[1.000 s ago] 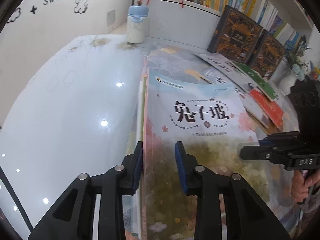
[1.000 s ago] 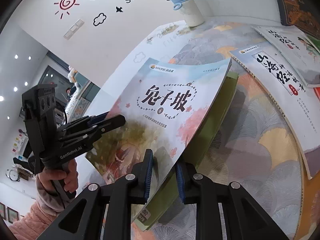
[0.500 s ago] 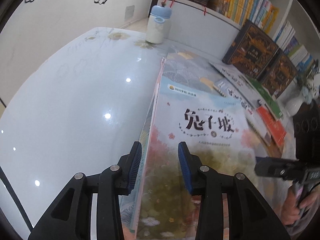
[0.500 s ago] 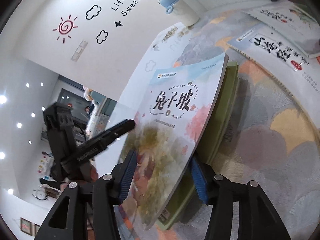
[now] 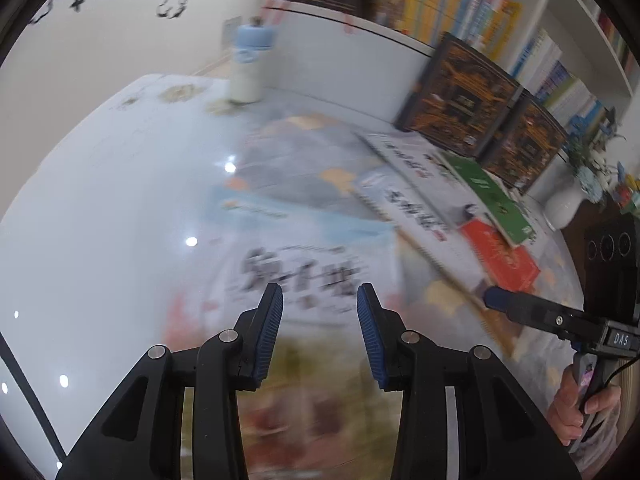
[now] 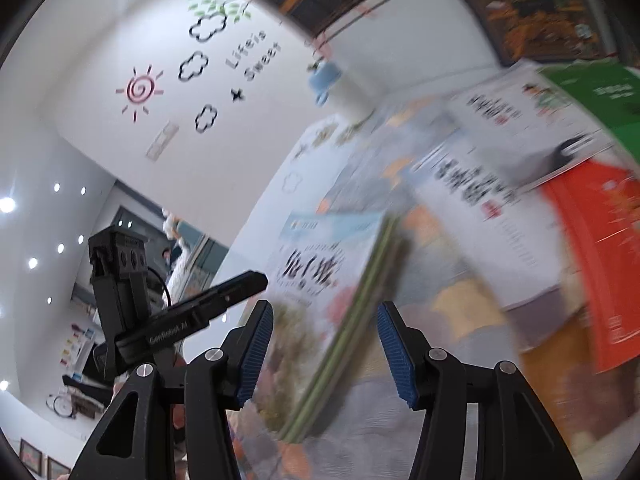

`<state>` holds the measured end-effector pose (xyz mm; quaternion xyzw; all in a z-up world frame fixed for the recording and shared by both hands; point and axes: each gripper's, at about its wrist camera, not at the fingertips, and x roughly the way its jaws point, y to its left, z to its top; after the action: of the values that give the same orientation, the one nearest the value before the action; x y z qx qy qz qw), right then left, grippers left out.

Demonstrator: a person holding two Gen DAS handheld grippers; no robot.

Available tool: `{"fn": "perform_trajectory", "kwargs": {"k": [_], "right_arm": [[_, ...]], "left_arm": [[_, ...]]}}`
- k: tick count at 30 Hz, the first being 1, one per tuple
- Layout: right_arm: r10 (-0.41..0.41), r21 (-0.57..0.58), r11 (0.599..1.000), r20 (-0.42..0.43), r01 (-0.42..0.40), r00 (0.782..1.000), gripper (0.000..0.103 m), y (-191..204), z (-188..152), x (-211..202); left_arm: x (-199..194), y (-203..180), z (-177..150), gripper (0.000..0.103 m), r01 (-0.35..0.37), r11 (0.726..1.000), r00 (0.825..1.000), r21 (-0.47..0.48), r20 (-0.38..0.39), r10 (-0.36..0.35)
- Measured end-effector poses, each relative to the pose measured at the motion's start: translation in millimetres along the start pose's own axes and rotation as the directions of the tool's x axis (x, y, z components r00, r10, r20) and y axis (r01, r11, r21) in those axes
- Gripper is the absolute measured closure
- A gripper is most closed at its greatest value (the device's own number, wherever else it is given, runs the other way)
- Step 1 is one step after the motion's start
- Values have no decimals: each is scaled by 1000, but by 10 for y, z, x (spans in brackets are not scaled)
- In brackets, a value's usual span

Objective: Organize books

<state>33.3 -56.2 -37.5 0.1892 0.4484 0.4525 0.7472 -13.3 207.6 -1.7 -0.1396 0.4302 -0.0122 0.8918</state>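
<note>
Glossy white table [image 5: 120,220] fills the near ground, with a patterned mat over its right half, and both views are smeared by motion. Nearest the left wrist camera, the left gripper [image 5: 320,292] has its jaws apart with nothing pinched; the pale blue book [image 5: 312,240] lies flat on the table just beyond the pads, toward twelve o'clock. The right gripper [image 6: 326,308] has just been opening its jaws: the same book, stacked on a green-edged book [image 6: 360,320], shows in the gap between them, but neither pad touches it. This looks like the release of a squared-up pair, so that step seems done. Farther off, at two o'clock in the left view, the loose ones overlap in a slanting row: a white book [image 5: 416,204], a green paperback [image 5: 492,196] and a red book [image 5: 500,256]. Beyond them two dark boxed volumes [image 5: 460,92] lean against the shelf [image 5: 460,4], and a blue-capped bottle [image 5: 248,68] stands at eleven o'clock. Next, probably, comes a reach to the row's nearest edge, sliding one jaw under the white book without dragging its neighbours.
</note>
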Motion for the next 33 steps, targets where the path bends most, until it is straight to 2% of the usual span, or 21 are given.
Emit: {"fn": "perform_trajectory", "kwargs": {"k": [4,8,11,14,16,19,21,23,24,25,28,30,32,33], "right_arm": [[-48,-15,999,79,49,996,50,-240,43,-284],[-123,10,992,151,122,981,50,-633,132,-671],[-194,21,981,234,195,953,50,-911,334,-1028],[-282,18,956,324,292,903,50,-1155,617,-1358],[-302,56,952,353,302,886,50,-1380,796,-1517],[-341,134,940,354,314,871,50,-1760,1055,-1679],[-350,178,936,357,305,866,50,-1993,1150,-1745],[-362,226,928,345,297,866,50,-2235,1196,-1768],[-360,243,926,342,289,868,50,-2341,1189,-1758],[-358,259,925,335,280,872,50,-2449,1175,-1746],[-391,294,903,268,312,880,50,-2654,1196,-1649],[-412,290,895,252,338,876,50,-2677,1207,-1616],[-412,271,896,208,352,887,50,-2653,1217,-1527],[-423,255,892,189,372,886,50,-2613,1219,-1466]], "left_arm": [[217,-470,78,67,49,998,999,34,-14,-49],[477,-1003,192,67,129,990,991,50,-42,-127],[626,-1441,355,67,166,983,986,78,-16,-165],[833,-1892,530,67,176,976,984,127,12,-178],[1021,-2138,606,67,168,976,985,138,25,-173],[1300,-2288,611,67,186,979,982,78,14,-188],[1546,-2332,549,67,221,975,975,7,-25,-220],[1782,-2387,464,67,204,979,976,-19,-69,-205],[1803,-2413,421,66,199,980,979,-4,-47,-199],[1789,-2461,395,58,187,982,982,35,-3,-187],[1806,-2614,349,57,142,982,990,128,2,-143],[1802,-2631,346,57,144,979,989,143,-4,-145],[1802,-2625,345,57,156,977,988,143,-7,-157],[1802,-2620,341,57,160,976,987,146,-9,-161]]}}
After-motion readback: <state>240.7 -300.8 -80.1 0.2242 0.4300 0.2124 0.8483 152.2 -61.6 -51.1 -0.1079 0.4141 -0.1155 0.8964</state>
